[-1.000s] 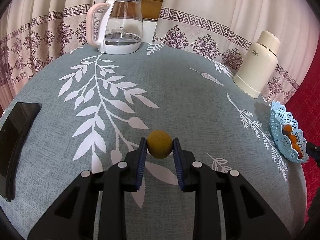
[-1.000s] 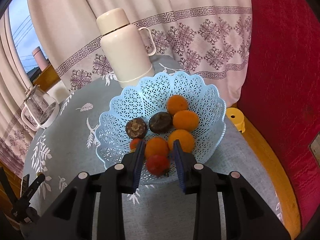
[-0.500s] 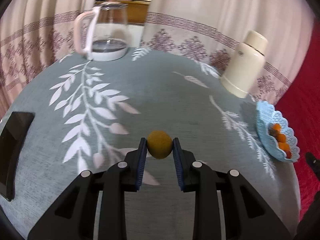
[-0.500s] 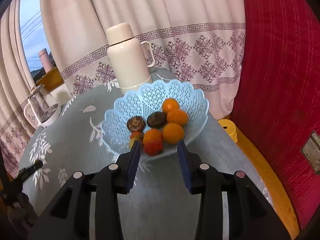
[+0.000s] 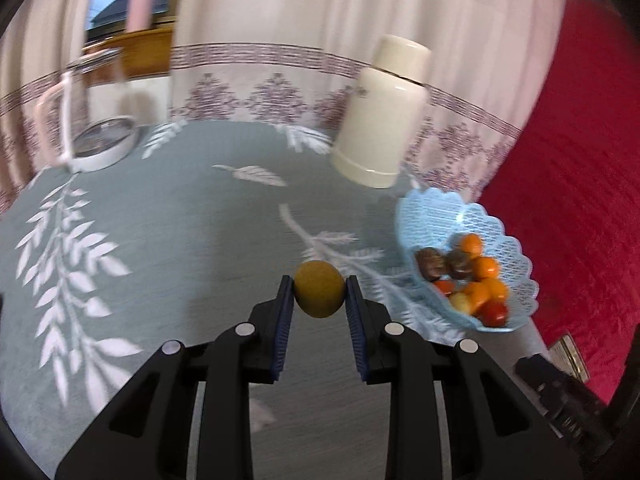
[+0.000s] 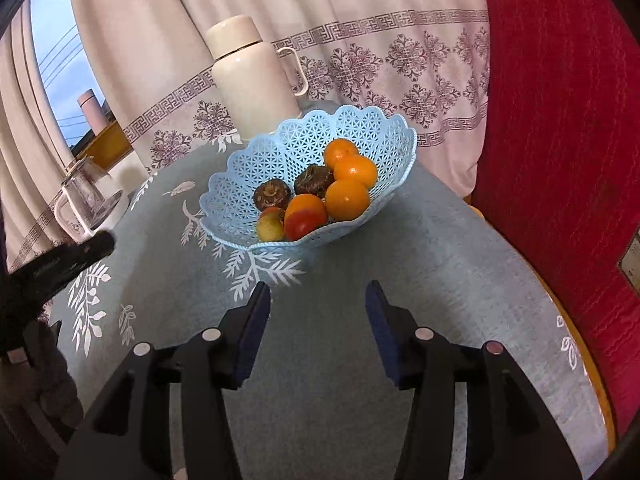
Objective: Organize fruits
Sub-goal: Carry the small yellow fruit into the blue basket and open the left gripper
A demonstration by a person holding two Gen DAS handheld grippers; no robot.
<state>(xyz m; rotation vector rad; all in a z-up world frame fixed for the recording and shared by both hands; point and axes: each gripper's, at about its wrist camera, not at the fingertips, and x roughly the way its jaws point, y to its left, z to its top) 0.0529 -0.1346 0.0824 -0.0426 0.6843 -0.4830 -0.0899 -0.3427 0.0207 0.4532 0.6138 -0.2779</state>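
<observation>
My left gripper (image 5: 319, 292) is shut on a yellow-green round fruit (image 5: 319, 288) and holds it above the grey-green tablecloth, left of the blue lattice basket (image 5: 436, 216). The basket (image 6: 360, 128) holds several oranges (image 6: 346, 199), two dark brown fruits (image 6: 272, 195), a red fruit (image 6: 301, 227) and a small yellow one (image 6: 270, 229). My right gripper (image 6: 318, 300) is open and empty, drawn back in front of the basket. The left gripper's body shows at the left edge of the right wrist view (image 6: 60, 264).
A cream thermos flask (image 6: 252, 80) stands behind the basket. A glass kettle with a pink handle (image 5: 92, 120) stands at the far left. Curtains hang behind the table. A red upholstered chair (image 6: 560, 120) is at the right, beyond the table edge.
My left gripper has swung right toward the basket with the fruit in it. My right gripper has opened wider and pulled back from the basket, leaving the red fruit inside.
</observation>
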